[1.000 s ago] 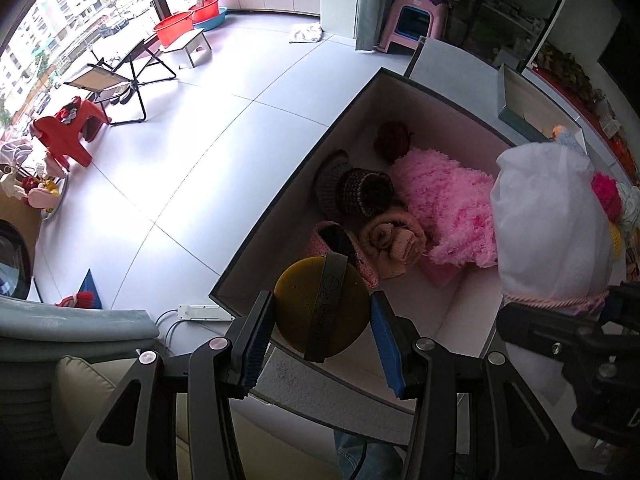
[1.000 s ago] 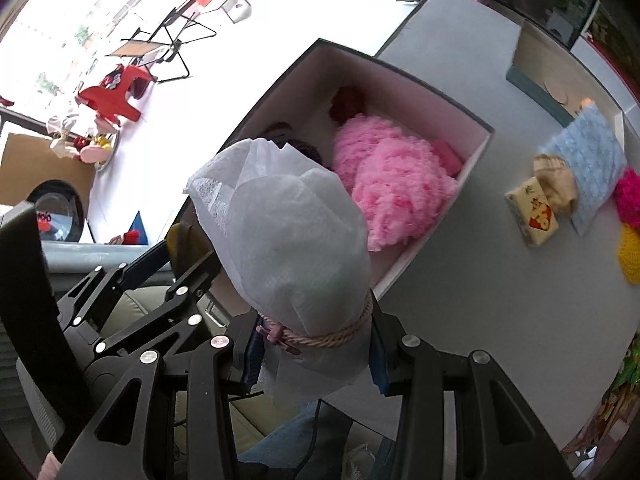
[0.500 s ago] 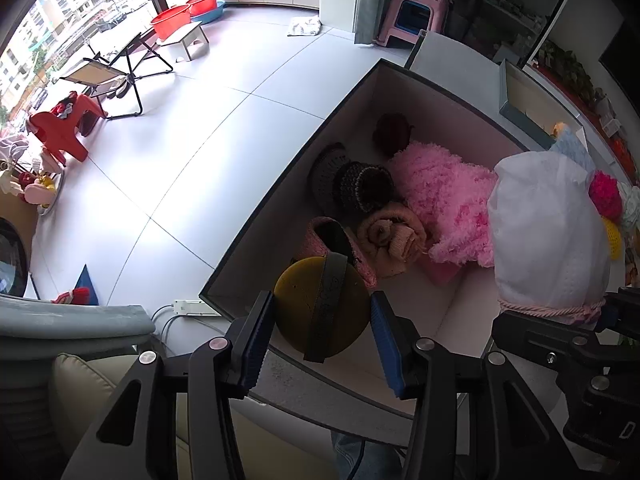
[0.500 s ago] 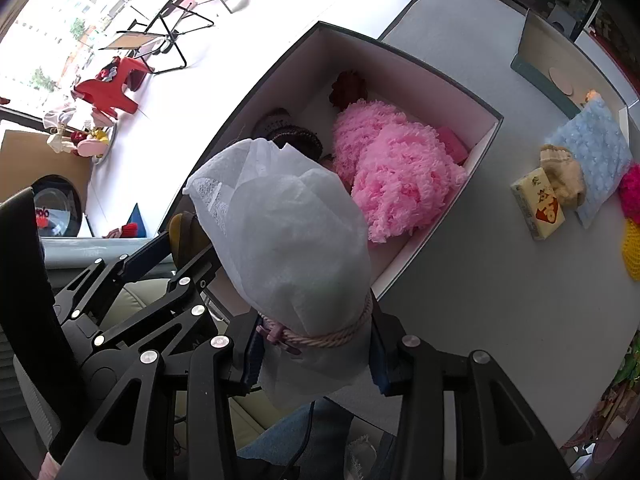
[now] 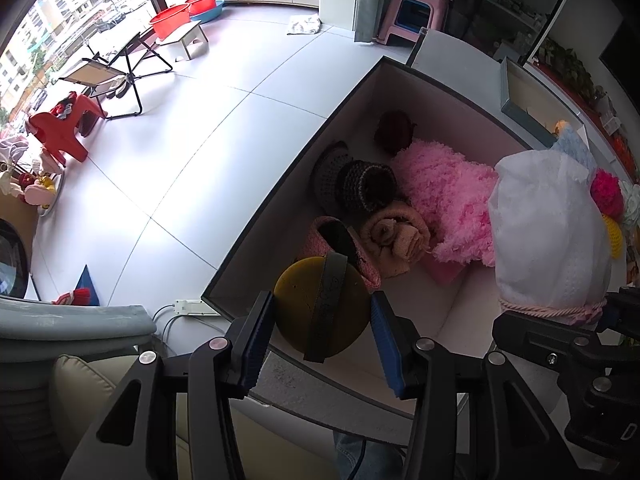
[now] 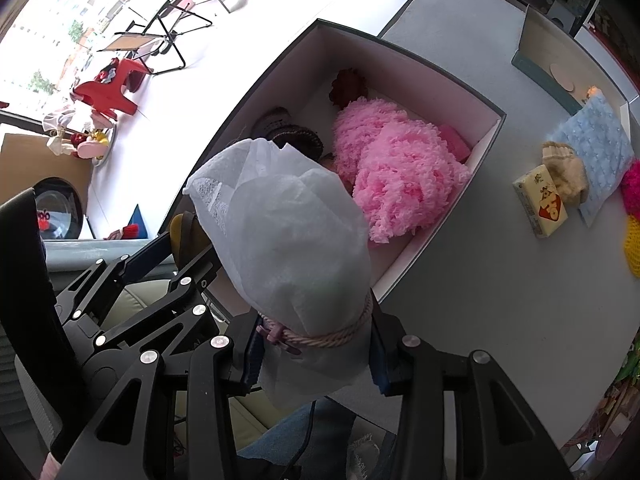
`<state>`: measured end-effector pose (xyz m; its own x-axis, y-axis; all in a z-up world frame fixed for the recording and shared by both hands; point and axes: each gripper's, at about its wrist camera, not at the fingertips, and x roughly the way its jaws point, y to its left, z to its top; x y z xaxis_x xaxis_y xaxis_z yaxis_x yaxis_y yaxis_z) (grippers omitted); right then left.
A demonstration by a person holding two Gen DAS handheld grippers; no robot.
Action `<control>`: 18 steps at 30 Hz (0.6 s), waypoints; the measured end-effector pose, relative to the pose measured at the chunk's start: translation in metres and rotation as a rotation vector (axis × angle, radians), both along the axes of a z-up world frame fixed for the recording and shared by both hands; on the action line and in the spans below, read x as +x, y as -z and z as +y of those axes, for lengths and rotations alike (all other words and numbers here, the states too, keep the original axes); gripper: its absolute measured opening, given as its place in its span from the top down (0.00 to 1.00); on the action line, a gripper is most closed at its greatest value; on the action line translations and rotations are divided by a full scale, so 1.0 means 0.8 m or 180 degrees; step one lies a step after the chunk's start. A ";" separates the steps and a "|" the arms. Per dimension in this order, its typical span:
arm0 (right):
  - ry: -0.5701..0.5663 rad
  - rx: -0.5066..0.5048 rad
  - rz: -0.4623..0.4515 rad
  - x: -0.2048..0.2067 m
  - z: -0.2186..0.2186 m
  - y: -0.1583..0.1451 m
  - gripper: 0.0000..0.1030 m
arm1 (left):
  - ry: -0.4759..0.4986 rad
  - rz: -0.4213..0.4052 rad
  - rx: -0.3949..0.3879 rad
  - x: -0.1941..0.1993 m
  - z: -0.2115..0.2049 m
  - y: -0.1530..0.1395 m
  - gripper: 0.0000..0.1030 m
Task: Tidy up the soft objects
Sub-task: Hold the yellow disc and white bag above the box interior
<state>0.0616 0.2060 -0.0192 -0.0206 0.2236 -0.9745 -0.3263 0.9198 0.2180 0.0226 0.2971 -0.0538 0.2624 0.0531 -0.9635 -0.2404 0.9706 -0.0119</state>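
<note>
Left tool (image 5: 322,320) around olive ball (image 5: 320,310)

White drawstring pouch (image 6: 288,248) and olive ball (image 5: 322,308) hang above the open box (image 6: 416,248) — fluffy pink bundle (image 6: 396,172), knitted rolls inside.

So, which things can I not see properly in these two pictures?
- Contents of the white bag in the right claw: hidden by its opaque fabric, both views.
- Near part of the box floor: covered by the bag in the right wrist view, by the yellow ball held in the left claw in the left.
- Yellow knitted piece: cut off by the right wrist view's edge.
- Print on the small yellow packet: too small to read.
</note>
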 end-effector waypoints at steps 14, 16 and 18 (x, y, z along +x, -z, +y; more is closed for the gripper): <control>0.0004 0.0002 -0.0009 0.000 0.002 -0.002 0.55 | 0.0013 -0.0006 0.0018 0.004 0.001 -0.001 0.52; 0.0003 0.0005 -0.0015 0.000 0.004 -0.002 0.55 | 0.0014 -0.0008 0.0024 0.004 0.001 -0.002 0.52; 0.0002 0.0009 -0.0017 0.002 0.006 -0.003 0.55 | 0.0022 -0.0012 0.0030 0.006 0.001 -0.002 0.52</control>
